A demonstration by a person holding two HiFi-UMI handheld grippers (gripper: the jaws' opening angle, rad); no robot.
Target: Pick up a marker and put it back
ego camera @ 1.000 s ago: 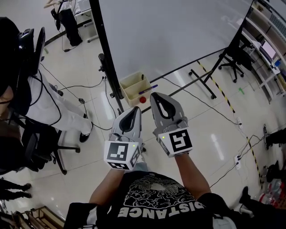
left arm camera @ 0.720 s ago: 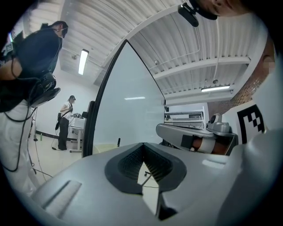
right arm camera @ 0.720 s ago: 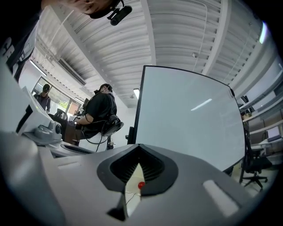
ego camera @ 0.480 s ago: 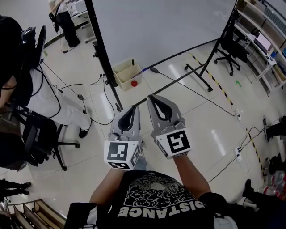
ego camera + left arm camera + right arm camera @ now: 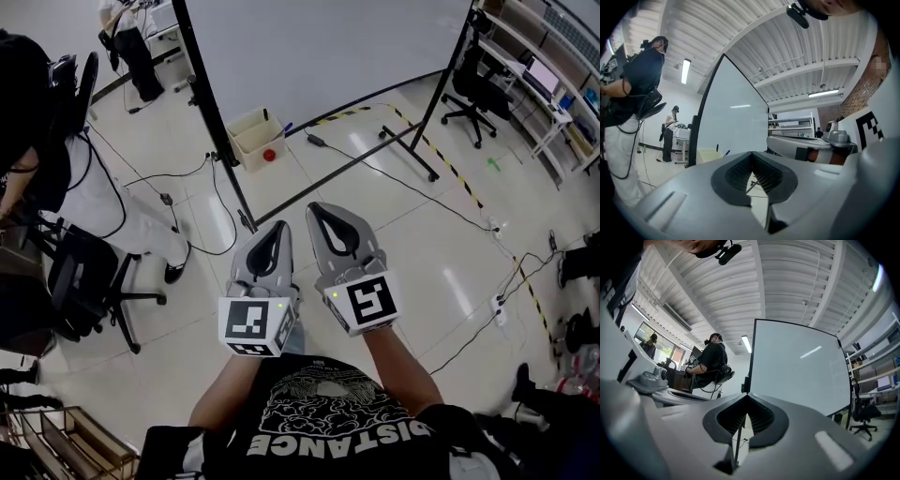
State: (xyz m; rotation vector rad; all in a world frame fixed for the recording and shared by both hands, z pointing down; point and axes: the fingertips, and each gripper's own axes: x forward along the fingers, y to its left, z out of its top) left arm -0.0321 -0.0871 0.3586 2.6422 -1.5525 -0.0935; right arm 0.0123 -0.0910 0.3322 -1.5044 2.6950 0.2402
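Note:
A beige box stands on the floor at the foot of the whiteboard. A black marker and a blue marker stick out of it, and a red object lies inside. The left gripper view also shows the box with the blue marker. My left gripper and right gripper hang side by side in front of my chest, well short of the box. Both are shut with nothing between the jaws, as seen on the left gripper and the right gripper.
A seated person on an office chair is at the left, and another person stands far back. Cables cross the floor. The whiteboard's stand legs, an office chair and shelves are at the right.
The box and whiteboard have slid up and left in the head view and look smaller and farther off. Both grippers have kept their side-by-side pose.

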